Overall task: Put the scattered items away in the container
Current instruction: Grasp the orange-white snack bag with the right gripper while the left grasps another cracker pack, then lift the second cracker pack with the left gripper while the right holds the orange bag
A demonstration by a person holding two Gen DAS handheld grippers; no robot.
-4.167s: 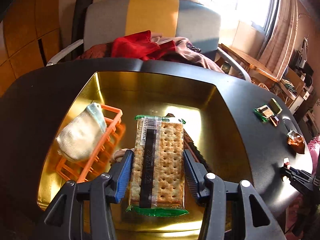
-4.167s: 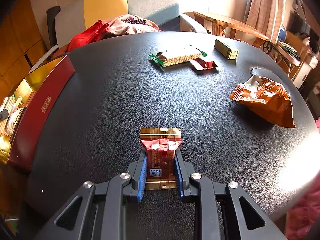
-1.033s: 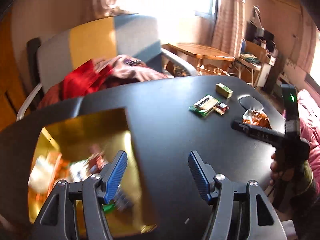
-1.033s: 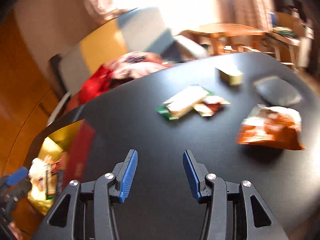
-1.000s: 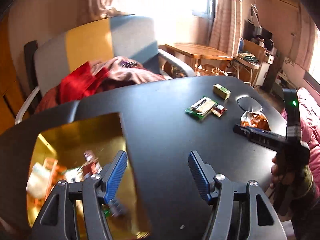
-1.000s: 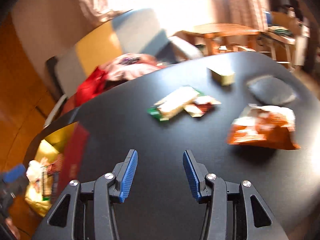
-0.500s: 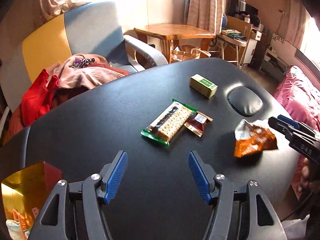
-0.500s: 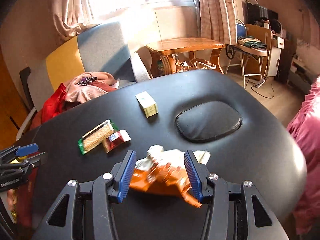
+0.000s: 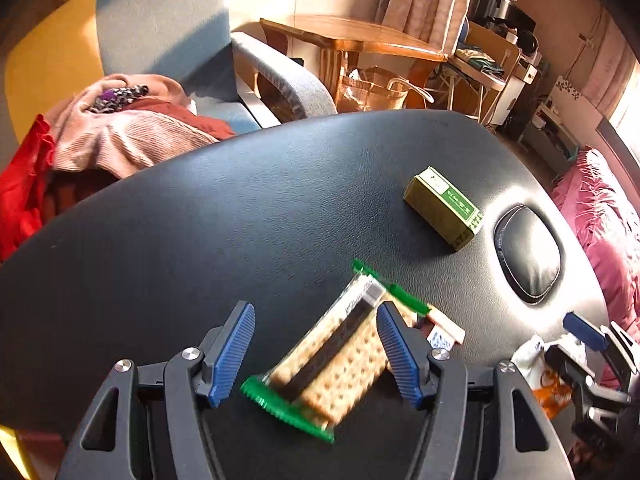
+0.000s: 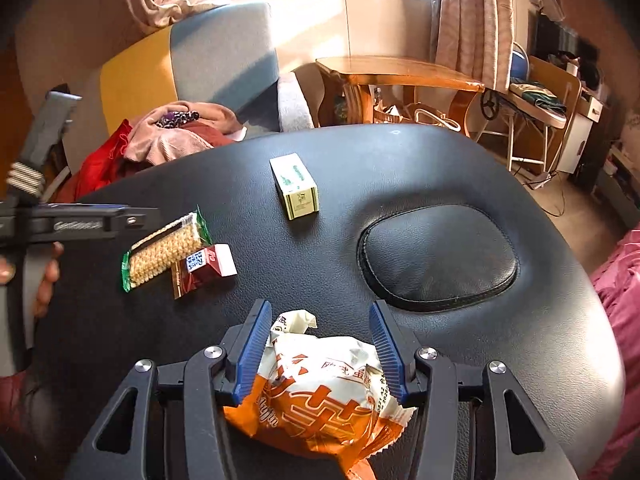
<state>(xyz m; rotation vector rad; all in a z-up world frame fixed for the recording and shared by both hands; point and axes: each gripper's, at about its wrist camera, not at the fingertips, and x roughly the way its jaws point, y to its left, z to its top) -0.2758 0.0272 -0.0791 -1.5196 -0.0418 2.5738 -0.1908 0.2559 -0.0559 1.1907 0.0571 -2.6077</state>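
My left gripper (image 9: 312, 350) is open, its blue pads straddling a green-ended cracker pack (image 9: 332, 360) that lies slantwise on the black table (image 9: 200, 232). My right gripper (image 10: 320, 354) is open too, with an orange and white snack bag (image 10: 324, 392) between its fingers. A small red wrapped bar (image 10: 208, 266) lies against the cracker pack (image 10: 164, 250). A green and cream box (image 10: 296, 190) sits farther back (image 9: 444, 208). The gold container is almost out of view, a sliver at the lower left of the left wrist view.
An oval padded inset (image 10: 436, 258) is set into the table at the right. Behind the table stands a blue and yellow armchair (image 10: 192, 60) heaped with clothes (image 9: 112, 136). A wooden table (image 10: 400, 72) and chairs stand farther back. A hand (image 10: 44, 280) holds the left tool.
Both grippers have left the gold container empty and swung right. The left one closed in on the cracker pack; the right one came down around the orange snack bag.
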